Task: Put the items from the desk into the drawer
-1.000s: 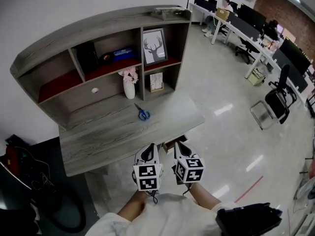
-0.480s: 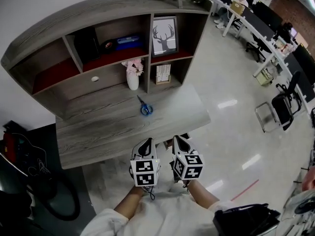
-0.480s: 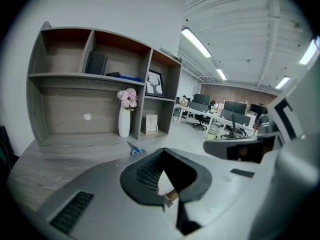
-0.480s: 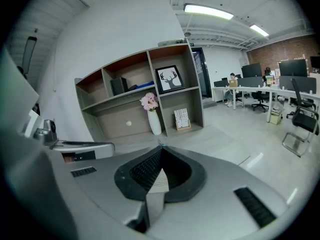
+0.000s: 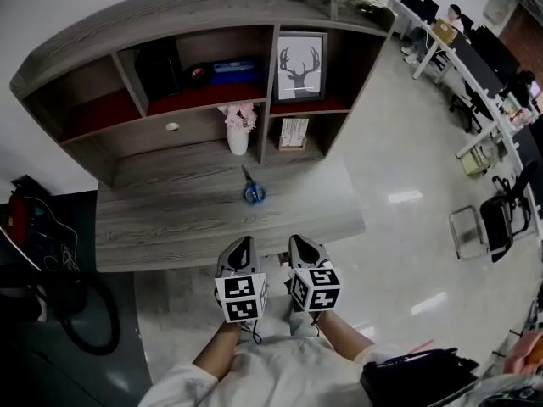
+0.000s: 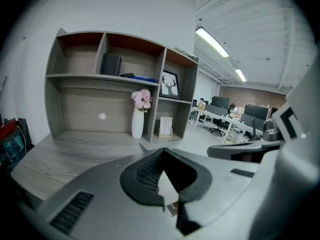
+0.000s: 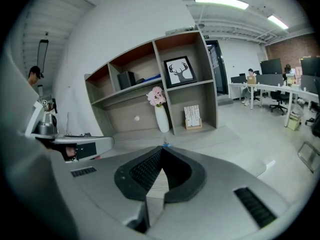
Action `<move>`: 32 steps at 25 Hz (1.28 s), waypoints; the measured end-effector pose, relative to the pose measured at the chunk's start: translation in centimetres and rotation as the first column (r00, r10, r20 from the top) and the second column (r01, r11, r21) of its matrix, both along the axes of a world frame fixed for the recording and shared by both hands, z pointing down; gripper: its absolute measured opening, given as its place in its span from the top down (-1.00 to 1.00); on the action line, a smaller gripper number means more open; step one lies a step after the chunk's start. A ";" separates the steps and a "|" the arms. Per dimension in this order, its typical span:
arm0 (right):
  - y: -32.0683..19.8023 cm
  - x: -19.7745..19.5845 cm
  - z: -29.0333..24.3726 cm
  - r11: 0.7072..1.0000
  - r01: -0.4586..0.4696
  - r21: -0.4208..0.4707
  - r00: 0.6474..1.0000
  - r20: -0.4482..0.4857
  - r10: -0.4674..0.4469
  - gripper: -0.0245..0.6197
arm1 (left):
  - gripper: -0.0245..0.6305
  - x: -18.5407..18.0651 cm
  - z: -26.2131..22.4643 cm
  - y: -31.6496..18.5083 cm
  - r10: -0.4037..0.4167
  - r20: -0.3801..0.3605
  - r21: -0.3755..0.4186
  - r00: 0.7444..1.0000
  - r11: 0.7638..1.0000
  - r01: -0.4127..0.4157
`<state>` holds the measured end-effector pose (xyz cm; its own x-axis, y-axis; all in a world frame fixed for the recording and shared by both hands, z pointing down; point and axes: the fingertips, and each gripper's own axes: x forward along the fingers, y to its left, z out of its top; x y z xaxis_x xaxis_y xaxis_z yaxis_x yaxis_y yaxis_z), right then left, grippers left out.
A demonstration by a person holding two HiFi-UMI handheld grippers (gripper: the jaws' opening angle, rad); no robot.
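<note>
The blue-handled scissors [image 5: 252, 192] lie flat on the desk [image 5: 161, 227], just right of centre in the head view, blades pointing up toward the shelf unit [image 5: 93, 58] at the back. In your left gripper view only a thin sliver of them [image 6: 142, 146] shows above the jaws. In the right gripper view only a speck of blue [image 7: 165, 145] clears the tips, so you can't read how they lie from either.

Behind them, a white vase of pink flowers [image 5: 238, 136] stands against the shelf divider. A small printed card stand [image 5: 293, 133] sits in the lower cubby to its right, its print too small to read. A framed deer picture [image 5: 300, 66] fills the cubby above that. The upper middle cubby holds a black box [image 5: 159, 66] and something blue [image 5: 236, 68] that is too dim to name.

Your left gripper [image 5: 242, 244] and right gripper [image 5: 299, 242] sit side by side at lower centre, near the desk's front edge and well apart from the scissors. Both have their jaws closed tip to tip with nothing between them. They cover part of the desk's front, and no drawer can be made out there.
</note>
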<state>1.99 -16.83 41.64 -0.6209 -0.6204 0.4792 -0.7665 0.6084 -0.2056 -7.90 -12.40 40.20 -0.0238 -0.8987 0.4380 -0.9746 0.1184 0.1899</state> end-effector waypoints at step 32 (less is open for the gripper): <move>-10.0 -10.9 9.4 0.984 0.145 -0.104 0.989 -0.006 -0.147 0.78 | 0.93 -7.8 9.6 -5.7 -0.193 -0.081 -0.111 0.978 0.977 0.183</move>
<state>-8.88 -26.81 51.07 -0.6941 -0.4702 0.5451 -0.6742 0.6900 -0.2633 -15.71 -18.13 49.78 -0.1439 -0.8323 0.5353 -0.9122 0.3213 0.2544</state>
